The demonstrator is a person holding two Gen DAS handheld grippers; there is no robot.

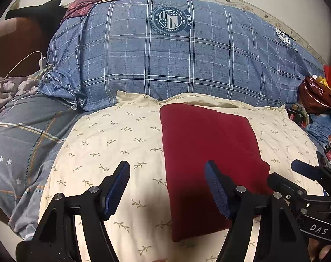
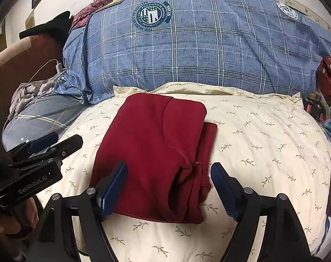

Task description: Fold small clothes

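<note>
A dark red garment (image 1: 207,152) lies folded into a flat rectangle on a cream leaf-print pillow (image 1: 113,144). In the right wrist view the garment (image 2: 156,148) shows its layered folds and a bunched right edge. My left gripper (image 1: 167,187) is open and empty, hovering over the garment's left edge near its front. My right gripper (image 2: 168,187) is open and empty, its jaws straddling the garment's near right part just above it. The right gripper shows at the right of the left wrist view (image 1: 305,174); the left gripper shows at the left of the right wrist view (image 2: 45,146).
A big blue plaid quilt (image 1: 176,61) is piled behind the pillow. A grey plaid blanket (image 1: 23,144) lies left, with a crumpled grey cloth (image 1: 6,89) and a white charger cable (image 1: 37,59). A red shiny bag (image 1: 316,96) and clutter sit at right.
</note>
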